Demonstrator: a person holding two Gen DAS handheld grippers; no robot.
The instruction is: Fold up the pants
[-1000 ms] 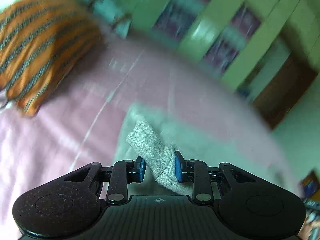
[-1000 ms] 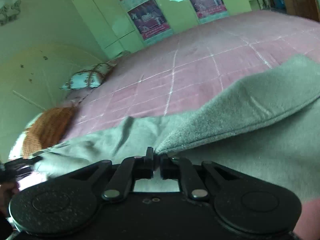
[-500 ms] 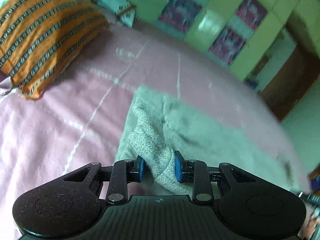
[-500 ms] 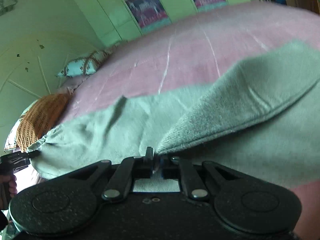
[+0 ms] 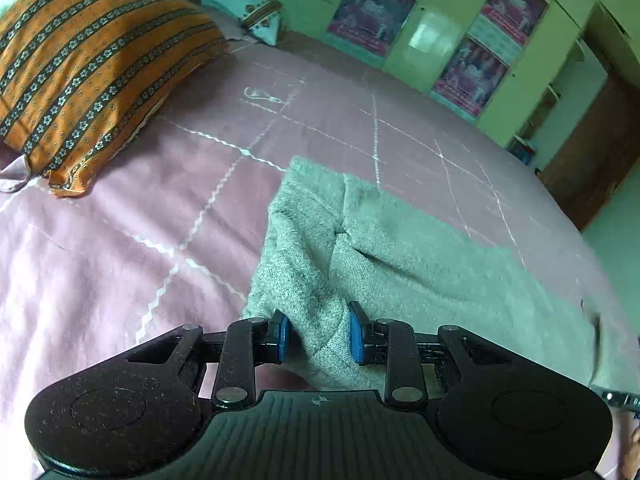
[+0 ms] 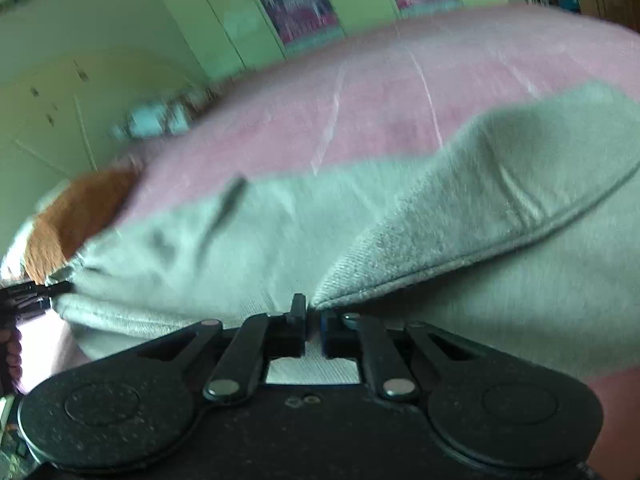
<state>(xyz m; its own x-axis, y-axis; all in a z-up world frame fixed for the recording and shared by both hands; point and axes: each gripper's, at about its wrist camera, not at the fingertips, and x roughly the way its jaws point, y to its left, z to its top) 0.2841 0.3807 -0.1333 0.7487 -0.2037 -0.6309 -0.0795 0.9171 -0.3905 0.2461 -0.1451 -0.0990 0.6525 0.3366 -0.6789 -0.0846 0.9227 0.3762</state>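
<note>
Grey knit pants point(image 5: 400, 248) lie across a pink bedspread point(image 5: 120, 272). My left gripper point(image 5: 318, 336) is shut on a bunched ribbed end of the pants between its blue pads. The cloth runs away to the right. In the right wrist view the same pants point(image 6: 280, 240) spread wide, with one layer folded over at the right. My right gripper point(image 6: 312, 320) is shut on the pointed corner of that folded layer. The left gripper point(image 6: 28, 292) shows at the far left edge, holding the other end.
An orange striped pillow point(image 5: 88, 64) lies at the bed's head, with a smaller patterned pillow point(image 5: 240, 0) behind it. Green wardrobe doors with posters point(image 5: 472, 40) line the far wall. A brown door point(image 5: 592, 152) stands at the right.
The left gripper has lowered its end of the pants toward the bed and the cloth now spreads flatter. The right gripper has carried its folded corner along; its view is blurred with motion.
</note>
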